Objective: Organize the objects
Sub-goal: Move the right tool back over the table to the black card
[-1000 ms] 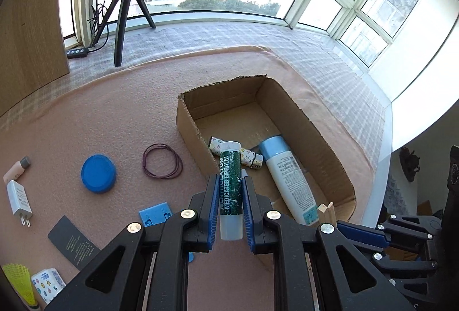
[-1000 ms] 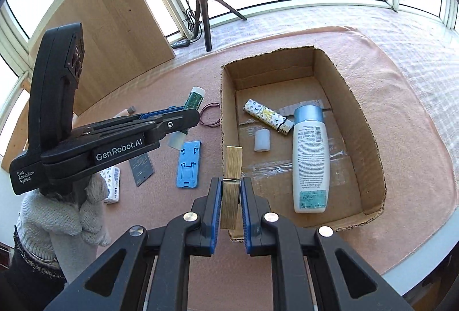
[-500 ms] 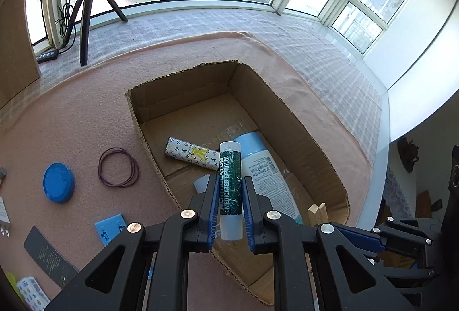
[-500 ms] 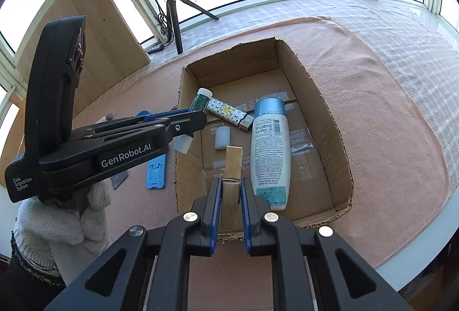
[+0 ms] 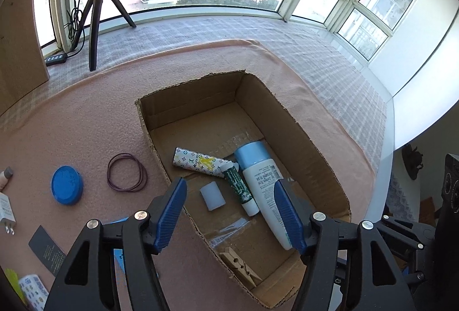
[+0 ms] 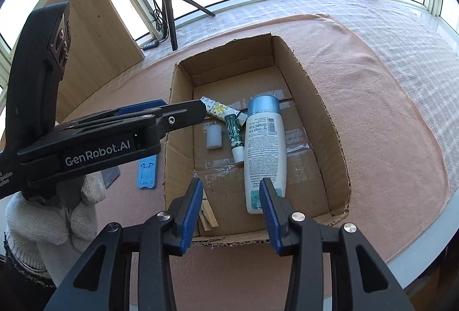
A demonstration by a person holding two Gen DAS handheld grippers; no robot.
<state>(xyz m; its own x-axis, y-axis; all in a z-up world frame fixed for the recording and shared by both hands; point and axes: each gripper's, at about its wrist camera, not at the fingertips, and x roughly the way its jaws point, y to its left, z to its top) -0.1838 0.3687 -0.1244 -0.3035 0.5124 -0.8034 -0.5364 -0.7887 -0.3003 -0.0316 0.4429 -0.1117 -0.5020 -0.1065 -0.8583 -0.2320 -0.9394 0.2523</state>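
Jaws just opening and gripping nothing, the left gripper (image 5: 229, 213) and right gripper (image 6: 231, 207) are hovering over the box (image 6: 330, 121), balm (image 5: 238, 187) and peg (image 6: 208, 215) lying inside, peg at seven o'clock.

Your green lip-balm tube (image 5: 238, 185) lies flat in the cardboard box (image 5: 312, 144), touching the white bottle (image 5: 265, 190); your wooden clothespin (image 5: 240, 265) lies in its near corner.

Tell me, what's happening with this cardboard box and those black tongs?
A person is tidying small things into the cardboard box with tongs in each hand. Both the left tongs and the right tongs have just been opening and hold nothing. The green tube lies beside the white bottle, and the wooden clothespin sits in the near corner.
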